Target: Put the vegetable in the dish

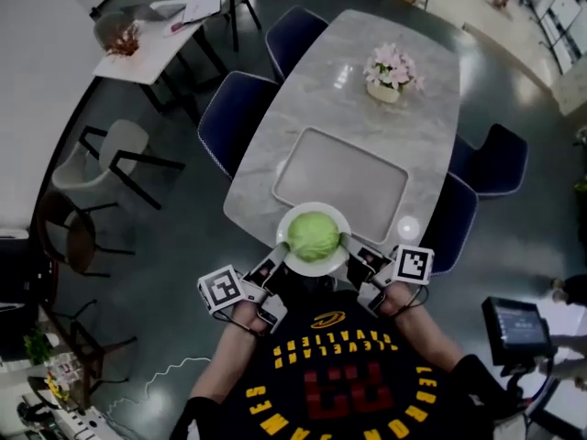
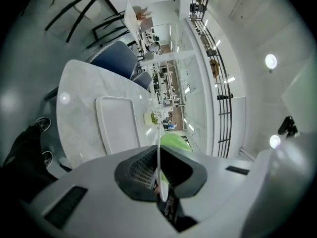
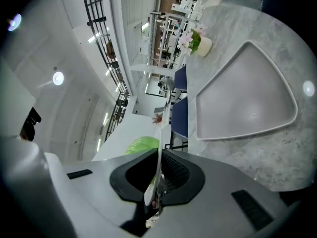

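Observation:
A round green cabbage (image 1: 314,235) lies in a white dish (image 1: 307,270) that hangs over the near edge of the marble table (image 1: 367,108). My left gripper (image 1: 278,262) is shut on the dish's left rim and my right gripper (image 1: 353,250) on its right rim. In the left gripper view the rim (image 2: 159,152) runs edge-on between the jaws of the gripper (image 2: 159,182), with the cabbage (image 2: 174,143) just to its right. The right gripper view shows the same: thin rim (image 3: 159,152) clamped in the gripper (image 3: 157,180), cabbage (image 3: 141,145) to the left.
A pale rectangular tray (image 1: 341,177) lies on the table just beyond the dish. A pot of pink flowers (image 1: 390,73) stands farther back. Dark blue chairs (image 1: 234,117) (image 1: 500,159) flank both sides of the table. A small screen (image 1: 515,328) stands at my right.

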`<state>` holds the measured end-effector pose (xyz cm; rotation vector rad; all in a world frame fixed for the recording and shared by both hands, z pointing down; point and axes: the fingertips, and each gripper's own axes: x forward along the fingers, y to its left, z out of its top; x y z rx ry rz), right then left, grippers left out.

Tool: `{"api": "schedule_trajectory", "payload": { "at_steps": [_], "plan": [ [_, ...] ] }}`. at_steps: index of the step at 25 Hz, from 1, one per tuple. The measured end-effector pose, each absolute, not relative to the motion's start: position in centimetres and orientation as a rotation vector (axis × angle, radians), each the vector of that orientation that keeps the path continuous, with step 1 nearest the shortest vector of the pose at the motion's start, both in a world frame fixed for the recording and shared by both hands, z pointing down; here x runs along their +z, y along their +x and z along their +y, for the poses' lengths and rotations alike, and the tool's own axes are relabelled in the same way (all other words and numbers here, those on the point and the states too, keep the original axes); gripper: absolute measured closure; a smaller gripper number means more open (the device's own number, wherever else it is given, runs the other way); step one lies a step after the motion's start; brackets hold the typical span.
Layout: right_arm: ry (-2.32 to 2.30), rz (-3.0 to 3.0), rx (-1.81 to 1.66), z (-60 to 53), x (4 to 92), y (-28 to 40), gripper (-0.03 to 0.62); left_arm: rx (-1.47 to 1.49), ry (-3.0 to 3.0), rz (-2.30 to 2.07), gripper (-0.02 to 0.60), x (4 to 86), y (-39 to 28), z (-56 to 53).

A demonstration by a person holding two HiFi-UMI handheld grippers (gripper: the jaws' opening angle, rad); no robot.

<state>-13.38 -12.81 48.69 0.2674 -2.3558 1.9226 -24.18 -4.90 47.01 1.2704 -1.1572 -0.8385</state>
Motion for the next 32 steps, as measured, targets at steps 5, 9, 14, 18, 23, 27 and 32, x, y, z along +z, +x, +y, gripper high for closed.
{"api": "schedule_trajectory", "payload": {
  "at_steps": [5, 9, 14, 18, 23, 27, 32],
  "plan": [
    [0.422, -2.380, 1.978, -16.4, 48.4, -14.2, 0.579, -0.733, 1.323, -1.057, 0.566, 47.1, -25.8, -10.0],
    [0.579, -2.383, 2.011, -19.3, 49.4, -14.9, 0.579, -0.631, 1.354, -0.972, 0.566, 48.2, -27.2, -14.2],
    [0.759, -2.350, 2.045, -21.4, 50.5, -15.7, 0.579, -0.514, 1.383, -0.884, 0.566, 49.6, -28.7, -17.9],
    [0.869, -2.349, 2.037, -22.5, 51.3, -16.1, 0.579, -0.442, 1.391, -0.803, 0.566, 50.8, -29.0, -20.1],
    [1.044, -2.294, 2.060, -22.9, 52.7, -14.8, 0.579, -0.344, 1.385, -0.709, 0.566, 52.2, -28.0, -21.8],
    [1.121, -2.281, 2.075, -23.3, 53.6, -13.9, 0.579, -0.259, 1.398, -0.677, 0.566, 53.5, -27.0, -22.8],
    [1.062, -2.394, 1.919, -24.5, 54.7, -13.7, 0.577, -0.157, 1.502, -0.688, 0.566, 55.4, -25.9, -23.9]
  ]
}}
